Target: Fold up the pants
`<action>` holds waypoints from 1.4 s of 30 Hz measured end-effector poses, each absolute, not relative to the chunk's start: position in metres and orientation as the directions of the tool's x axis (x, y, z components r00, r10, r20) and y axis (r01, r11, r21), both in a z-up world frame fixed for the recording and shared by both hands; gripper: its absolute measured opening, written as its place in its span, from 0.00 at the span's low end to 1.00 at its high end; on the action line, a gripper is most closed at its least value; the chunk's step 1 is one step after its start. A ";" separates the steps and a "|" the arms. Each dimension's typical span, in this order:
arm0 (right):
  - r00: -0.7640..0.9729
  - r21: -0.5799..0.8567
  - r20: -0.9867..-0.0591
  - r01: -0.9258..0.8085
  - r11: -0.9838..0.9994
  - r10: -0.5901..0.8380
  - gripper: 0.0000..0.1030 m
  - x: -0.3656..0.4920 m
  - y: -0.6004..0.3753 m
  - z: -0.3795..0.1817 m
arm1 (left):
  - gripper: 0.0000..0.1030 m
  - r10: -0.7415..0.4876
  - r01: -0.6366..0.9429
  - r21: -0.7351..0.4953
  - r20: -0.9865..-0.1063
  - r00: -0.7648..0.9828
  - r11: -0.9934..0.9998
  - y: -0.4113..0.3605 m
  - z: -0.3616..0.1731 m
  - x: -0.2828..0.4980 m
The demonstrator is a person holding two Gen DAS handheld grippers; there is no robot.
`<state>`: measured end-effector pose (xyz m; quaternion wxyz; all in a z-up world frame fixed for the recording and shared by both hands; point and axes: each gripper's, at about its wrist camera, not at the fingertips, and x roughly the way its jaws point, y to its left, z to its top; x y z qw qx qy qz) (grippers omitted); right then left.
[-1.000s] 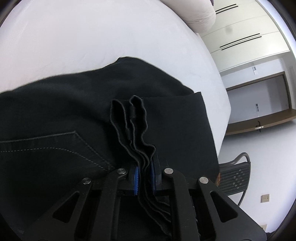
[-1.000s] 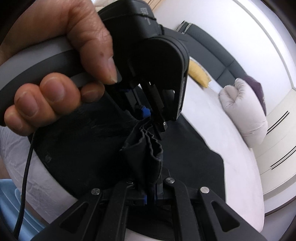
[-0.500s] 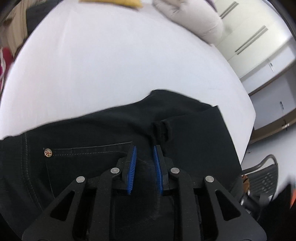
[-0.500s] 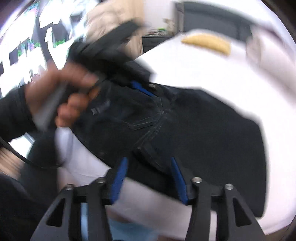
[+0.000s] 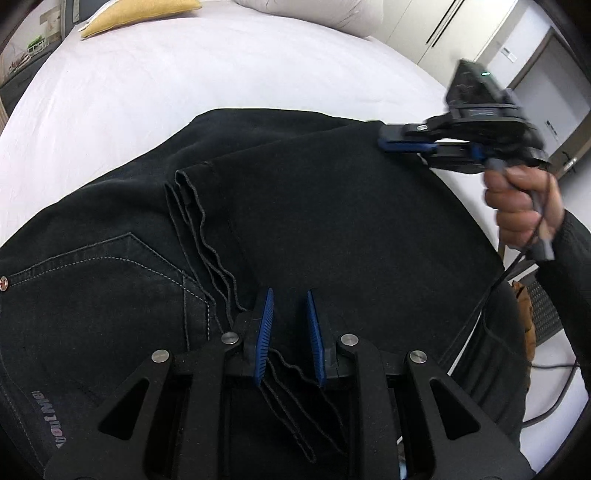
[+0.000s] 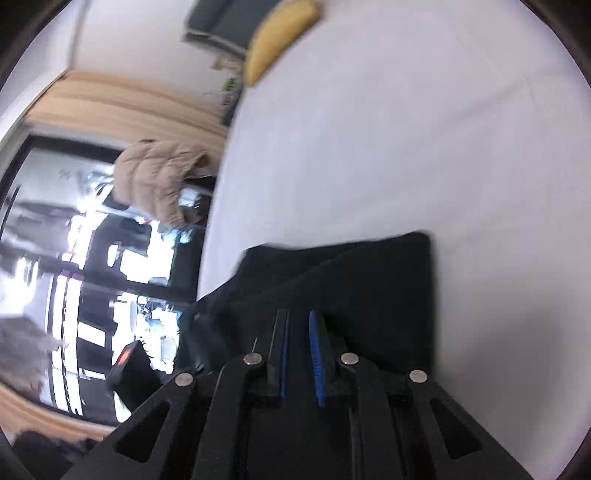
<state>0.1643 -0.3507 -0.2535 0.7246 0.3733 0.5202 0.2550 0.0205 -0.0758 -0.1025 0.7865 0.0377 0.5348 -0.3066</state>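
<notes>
Black pants [image 5: 332,206] lie folded on the white bed [image 5: 184,74], back pocket at left and leg hems stacked down the middle. My left gripper [image 5: 289,295] hovers open just above them. Its blue pads [image 5: 263,332] are apart and the hem edges run beside the left one, with nothing pinched. A hand [image 5: 521,206] holds my right gripper [image 5: 402,142] at the far right edge of the pants. In the right wrist view that gripper [image 6: 297,314] is over a folded corner of the pants [image 6: 369,273]. Its jaws are closing to a narrow gap, and no cloth is visibly squeezed.
A yellow pillow [image 5: 136,16] and a pale pillow [image 5: 325,11] lie at the head of the bed. White sheet spreads beyond the pants [image 6: 406,129]. A mesh chair [image 5: 543,310] and cables stand at the right. A beige jacket [image 6: 159,177] hangs near a window.
Both grippers let go of the bunched hems, which now lie flat on the pants. My left gripper opened and drew back. The right one rolled and swung to the pants' far right edge.
</notes>
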 end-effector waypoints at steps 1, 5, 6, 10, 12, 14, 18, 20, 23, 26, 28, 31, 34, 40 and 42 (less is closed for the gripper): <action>0.318 0.809 -0.568 0.045 0.586 0.759 0.03 0.165 -0.349 -0.265 | 0.17 -0.440 0.523 -0.265 -0.865 0.242 0.810 -0.080 -0.103 0.019; 0.312 0.825 -0.552 0.069 0.561 0.773 0.00 0.141 -0.357 -0.281 | 0.17 -0.447 0.521 -0.271 -0.859 0.249 0.810 -0.078 -0.102 0.013; 0.312 0.827 -0.549 0.066 0.559 0.776 0.00 0.135 -0.362 -0.282 | 0.17 -0.454 0.516 -0.280 -0.856 0.247 0.809 -0.076 -0.103 0.015; 0.294 0.828 -0.549 0.060 0.558 0.783 0.00 0.106 -0.365 -0.271 | 0.17 -0.476 0.502 -0.310 -0.845 0.243 0.807 -0.063 -0.105 0.019; 0.282 0.826 -0.551 0.048 0.562 0.786 0.00 0.084 -0.367 -0.267 | 0.17 -0.480 0.499 -0.316 -0.843 0.242 0.807 -0.061 -0.109 0.021; 0.275 0.821 -0.557 0.038 0.570 0.784 0.00 0.062 -0.365 -0.265 | 0.17 -0.486 0.495 -0.324 -0.840 0.242 0.806 -0.057 -0.112 0.023; 0.291 0.825 -0.553 0.056 0.563 0.781 0.00 0.026 -0.360 -0.266 | 0.17 -0.506 0.476 -0.354 -0.828 0.242 0.805 -0.048 -0.114 0.026; 0.313 0.821 -0.558 0.070 0.567 0.769 0.00 0.012 -0.361 -0.266 | 0.18 -0.523 0.457 -0.379 -0.816 0.245 0.805 -0.043 -0.118 0.026; 0.351 0.809 -0.570 0.078 0.583 0.743 0.00 0.001 -0.363 -0.269 | 0.18 -0.537 0.413 -0.407 -0.798 0.274 0.815 -0.023 -0.108 0.019; 0.376 0.776 -0.600 0.062 0.627 0.706 0.18 0.001 -0.358 -0.250 | 0.18 -0.537 0.362 -0.420 -0.772 0.339 0.832 0.017 -0.089 0.001; 0.441 0.827 -0.511 0.017 0.562 0.738 0.47 0.000 -0.352 -0.227 | 0.25 -0.543 0.313 -0.447 -0.737 0.403 0.838 0.055 -0.075 -0.016; 0.523 0.864 -0.396 -0.066 0.499 0.755 0.73 0.002 -0.334 -0.201 | 0.82 -0.525 0.206 -0.496 -0.680 0.512 0.844 0.118 -0.057 -0.043; 0.504 0.892 -0.318 -0.128 0.434 0.803 0.72 0.017 -0.302 -0.197 | 0.84 -0.490 0.089 -0.557 -0.630 0.603 0.826 0.181 -0.047 -0.071; 0.426 0.926 -0.302 -0.079 0.368 0.853 0.61 0.051 -0.258 -0.224 | 0.84 -0.448 -0.135 -0.682 -0.603 0.660 0.719 0.271 -0.070 -0.107; 0.412 0.931 -0.302 -0.065 0.358 0.860 0.58 0.060 -0.251 -0.229 | 0.84 -0.457 -0.184 -0.714 -0.602 0.655 0.676 0.286 -0.083 -0.109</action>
